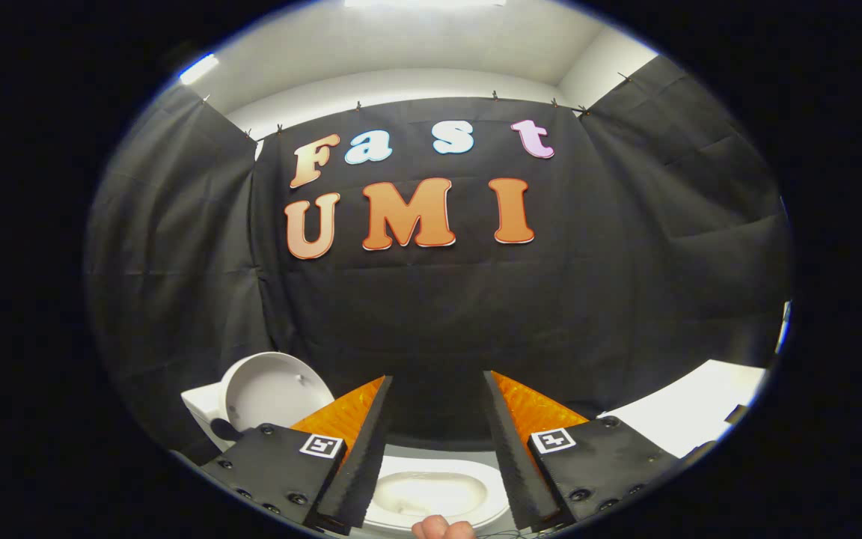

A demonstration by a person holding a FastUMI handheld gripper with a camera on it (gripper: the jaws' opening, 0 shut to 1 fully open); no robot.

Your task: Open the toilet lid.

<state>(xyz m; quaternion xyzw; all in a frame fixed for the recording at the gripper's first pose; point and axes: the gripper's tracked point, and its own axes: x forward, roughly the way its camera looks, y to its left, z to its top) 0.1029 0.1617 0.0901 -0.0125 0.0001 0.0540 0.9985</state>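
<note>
Gripper (437, 389) fingers stand spread wide apart, holding nothing, aimed at the black cloth wall (438, 322). Between and below them lies the white ceramic toilet bowl (431, 494), apparently empty, with a fingertip (442, 528) at its near rim. Left of the bowl, a round white plastic toilet lid (274, 393) stands raised upright.

We had one camera, riding on the gripper (437, 383) and looking forward along its two fingers, which stood spread apart with nothing between them. It faced the booth wall (438, 314) squarely from some way off, pitched high enough to take in the ceiling (416, 45). The toilet (431, 494) sat low and close beneath the fingers, its lid (274, 391) raised beyond the left one.
</note>
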